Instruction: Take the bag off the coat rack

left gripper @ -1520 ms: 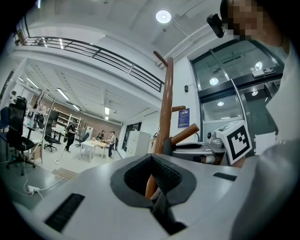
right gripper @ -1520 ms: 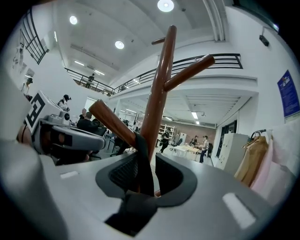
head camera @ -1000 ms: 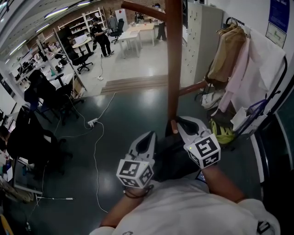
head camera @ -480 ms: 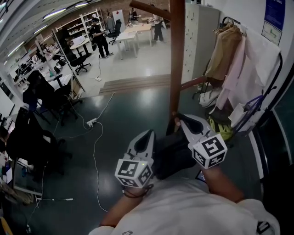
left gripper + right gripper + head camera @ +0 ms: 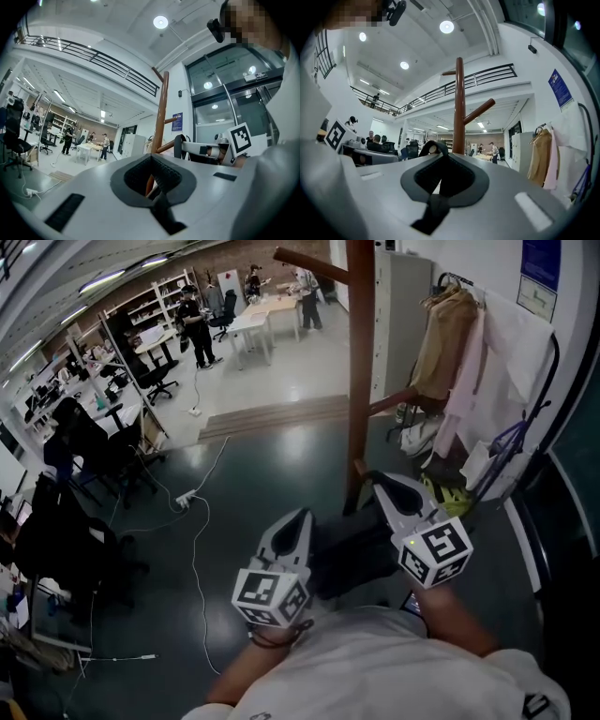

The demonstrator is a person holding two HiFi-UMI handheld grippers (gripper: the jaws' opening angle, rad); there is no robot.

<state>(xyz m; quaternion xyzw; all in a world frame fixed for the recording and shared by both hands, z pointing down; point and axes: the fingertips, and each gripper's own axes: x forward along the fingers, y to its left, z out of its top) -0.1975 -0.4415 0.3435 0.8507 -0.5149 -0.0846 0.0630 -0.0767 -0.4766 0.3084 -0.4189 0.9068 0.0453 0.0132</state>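
The brown coat rack pole (image 5: 359, 362) rises just ahead of me, with pegs high on its left and lower on its right. A black bag (image 5: 352, 554) hangs low between my two grippers. My right gripper (image 5: 382, 486) sits next to the pole's foot, shut on the bag's black strap (image 5: 436, 142). In the right gripper view that strap arches over the right gripper (image 5: 443, 159), with a tan peg end showing inside the loop. My left gripper (image 5: 300, 518) is beside the bag's left side with its jaws together and nothing in them. The pole (image 5: 161, 108) shows beyond the left gripper (image 5: 151, 161).
Coats (image 5: 450, 343) and a white garment (image 5: 511, 362) hang on a rail at the right, above a yellow-green item (image 5: 450, 502) on the floor. A grey locker (image 5: 403, 315) stands behind the pole. A power strip with cables (image 5: 186, 495), office chairs (image 5: 84, 437) and people (image 5: 197, 320) lie left and beyond.
My right gripper has drawn a little to the right of the pole with the strap in it. The left gripper has barely moved, and the head view has tilted slightly.
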